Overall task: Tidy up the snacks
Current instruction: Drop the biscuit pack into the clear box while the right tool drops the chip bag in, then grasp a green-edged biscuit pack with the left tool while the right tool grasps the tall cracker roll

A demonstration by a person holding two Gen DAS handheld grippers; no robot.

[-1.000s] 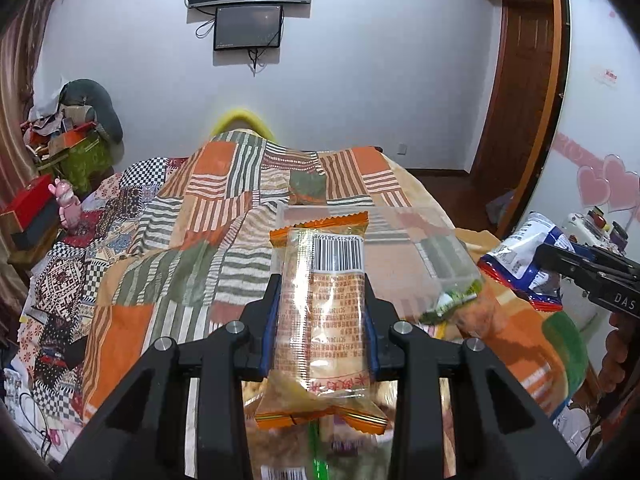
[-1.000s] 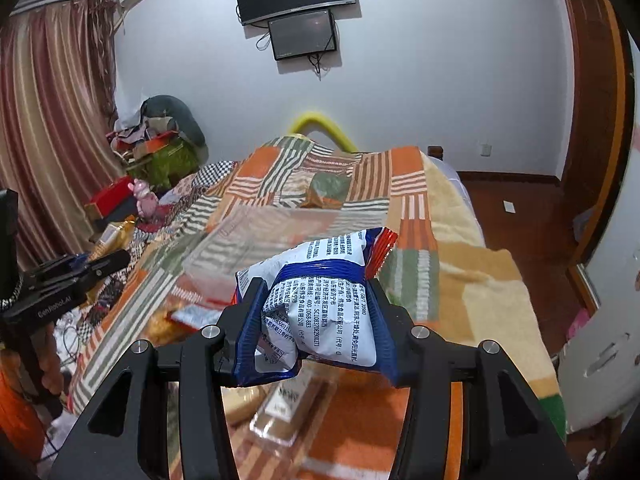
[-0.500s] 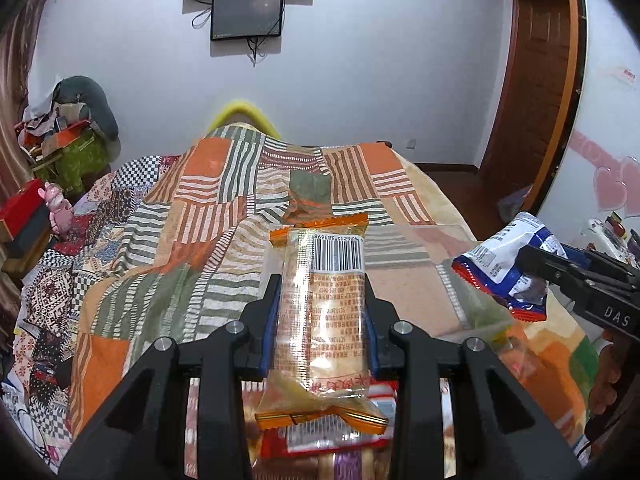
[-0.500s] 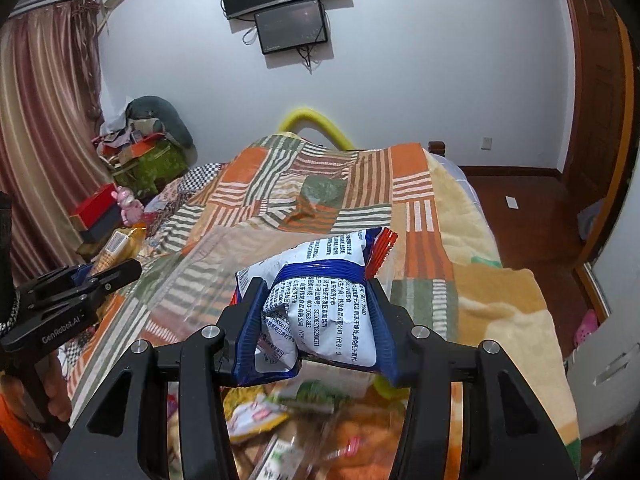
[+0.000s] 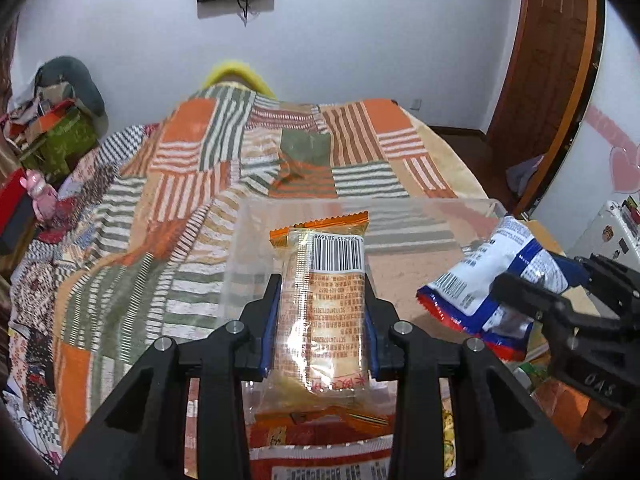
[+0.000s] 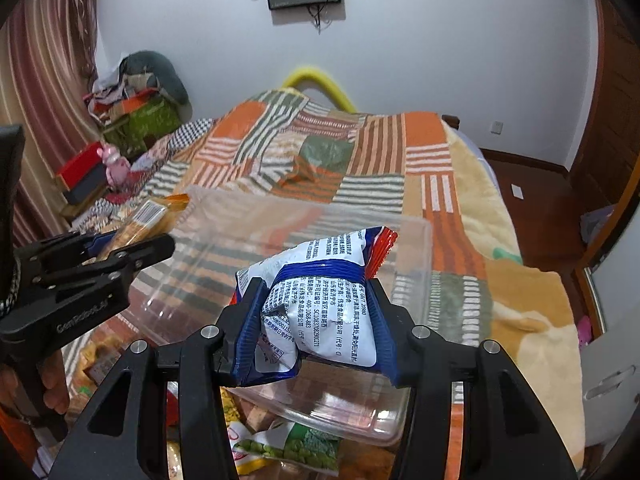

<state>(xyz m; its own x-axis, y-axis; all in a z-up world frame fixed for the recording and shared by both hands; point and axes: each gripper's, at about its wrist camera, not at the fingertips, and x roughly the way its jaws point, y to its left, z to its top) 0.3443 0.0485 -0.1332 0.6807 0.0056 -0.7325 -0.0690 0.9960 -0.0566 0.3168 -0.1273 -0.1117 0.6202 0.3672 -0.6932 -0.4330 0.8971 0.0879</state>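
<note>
Both grippers [image 5: 322, 312] [image 6: 316, 312] carried packets forward, now over clear bin [image 6: 424, 280].

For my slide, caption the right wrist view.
Right gripper holds a blue-white snack bag over the clear plastic bin.
</note>
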